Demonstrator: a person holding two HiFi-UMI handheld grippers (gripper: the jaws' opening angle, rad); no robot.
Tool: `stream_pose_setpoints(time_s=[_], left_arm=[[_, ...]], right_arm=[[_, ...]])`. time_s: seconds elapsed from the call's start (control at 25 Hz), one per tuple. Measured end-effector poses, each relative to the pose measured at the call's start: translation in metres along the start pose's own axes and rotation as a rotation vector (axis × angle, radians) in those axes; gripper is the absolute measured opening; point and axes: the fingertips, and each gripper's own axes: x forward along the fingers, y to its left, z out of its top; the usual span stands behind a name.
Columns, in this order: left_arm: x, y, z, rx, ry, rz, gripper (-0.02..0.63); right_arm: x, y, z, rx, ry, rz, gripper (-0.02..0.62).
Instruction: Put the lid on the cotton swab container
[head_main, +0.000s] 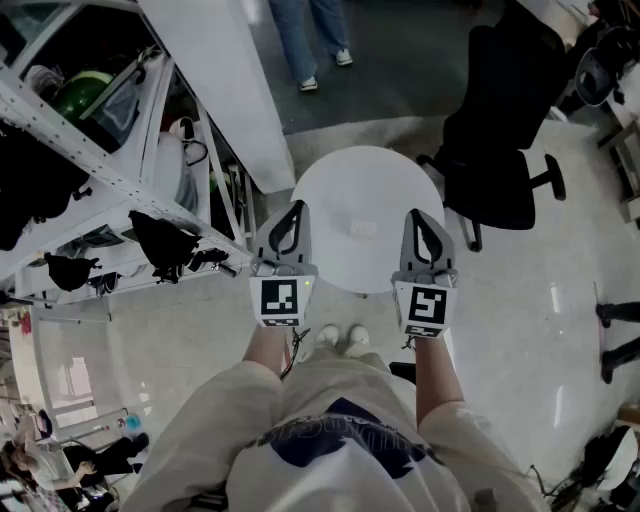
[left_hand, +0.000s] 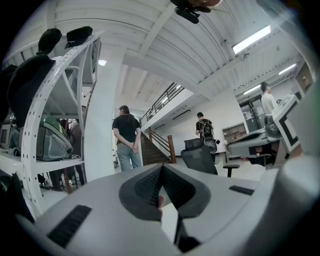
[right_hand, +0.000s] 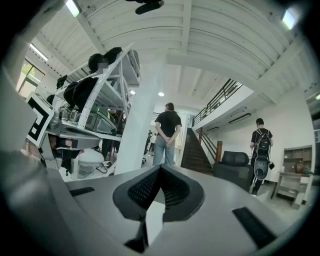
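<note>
In the head view a small round white table (head_main: 345, 180) stands just ahead of the person's feet. A small pale, clear item (head_main: 362, 228) lies on it near the front; I cannot tell whether it is the cotton swab container or its lid. My left gripper (head_main: 295, 207) hovers at the table's left front edge and my right gripper (head_main: 417, 214) at its right front edge. Both point forward with jaws shut and nothing between them. In the left gripper view the left gripper (left_hand: 161, 168) faces out into the room, as does the right gripper (right_hand: 160, 168) in its own view. Neither view shows the table.
A black office chair (head_main: 495, 150) stands right of the table. A white shelving rack (head_main: 120, 180) with dark items and a white pillar (head_main: 225, 80) are at the left. A person in a black shirt (right_hand: 166, 132) stands beyond the table near stairs (left_hand: 152, 150).
</note>
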Motion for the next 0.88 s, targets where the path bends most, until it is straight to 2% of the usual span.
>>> stream_pose_setpoints(time_s=[0.48,0.56,0.72,0.8,0.88], left_arm=[[0.004,-0.006,-0.001,0.0,0.007,-0.008,-0.002],[0.006,-0.009,-0.001,-0.011,0.012,-0.011,-0.002],[0.008,-0.011,-0.001,-0.066,0.032,-0.071,-0.002],[0.007,-0.009,-0.005,-0.059,0.057,-0.105,0.0],[0.005,-0.006,-0.015,-0.03,0.101,-0.132,0.002]], right_arm=[[0.003,0.003,-0.001,-0.022,0.008,0.022,0.005],[0.002,-0.001,-0.003,0.042,0.004,0.034,0.005],[-0.006,-0.028,-0.003,0.318,-0.051,0.08,0.009],[-0.01,-0.051,-0.008,0.432,-0.066,0.086,0.009],[-0.013,-0.074,-0.017,0.494,-0.06,0.088,0.011]])
